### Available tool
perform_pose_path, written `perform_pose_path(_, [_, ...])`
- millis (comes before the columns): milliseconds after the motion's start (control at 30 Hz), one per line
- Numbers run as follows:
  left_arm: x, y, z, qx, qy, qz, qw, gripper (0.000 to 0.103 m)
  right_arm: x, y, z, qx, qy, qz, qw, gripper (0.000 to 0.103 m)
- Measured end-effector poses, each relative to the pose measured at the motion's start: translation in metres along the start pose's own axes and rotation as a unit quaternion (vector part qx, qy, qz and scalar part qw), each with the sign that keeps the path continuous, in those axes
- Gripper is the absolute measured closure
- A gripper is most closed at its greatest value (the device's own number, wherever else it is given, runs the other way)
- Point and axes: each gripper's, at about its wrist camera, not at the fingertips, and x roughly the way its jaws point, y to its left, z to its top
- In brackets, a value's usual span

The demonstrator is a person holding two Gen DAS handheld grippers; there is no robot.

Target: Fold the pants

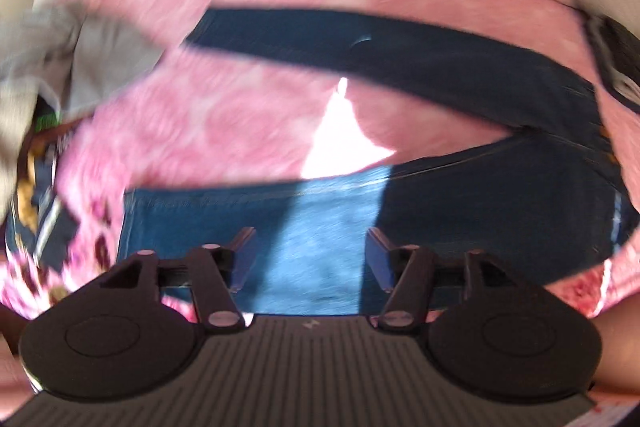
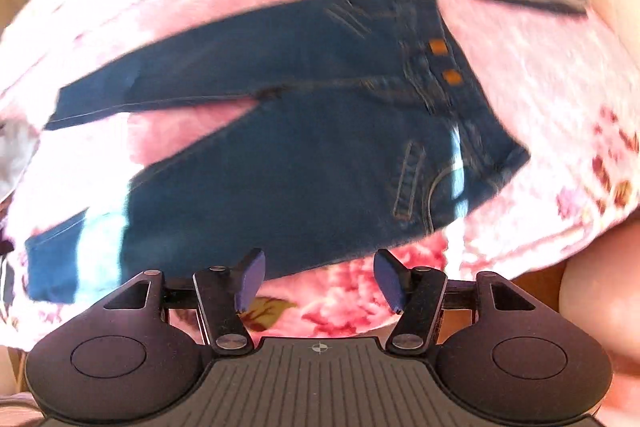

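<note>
Left tongs (image 1: 310, 255) spread wide, right tongs (image 2: 318, 277) likewise, both empty

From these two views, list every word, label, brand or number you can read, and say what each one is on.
No text reads in either view; both are motion-blurred.
Jeans: two orange patches at the waistband, no lettering legible.
Left tool: small pale mark on its ribbed base, too blurred to read.
Right tool: small crosshair symbol on its base, a sign rather than a word.
Printed fabric at the left edge: pattern only, unreadable.
</note>
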Motion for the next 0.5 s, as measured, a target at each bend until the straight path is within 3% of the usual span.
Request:
perform_pose_path(167, [-0.053, -0.050, -0.002, 0.031, -0.035, -0.031, 0.9984, 0.038, -0.052, 0.012, -0.015, -0.035, -0.022, -0.011, 0.999, 0.045])
perform_pose_path(300, [-0.094, -0.078, -0.018, 0.045, -0.058, -0.033, 0.9968, 0.037, -0.089, 0.015, -0.032, -0.046, -0.044, 0.000, 0.998, 0.045])
perform_pose_path(500, [-0.151, -0.093, -0.054, 0.051, -0.090, -0.038, 0.9940, 0.035, -0.138, 0.021, -0.067, -0.065, -0.084, 0.002, 0.994, 0.045])
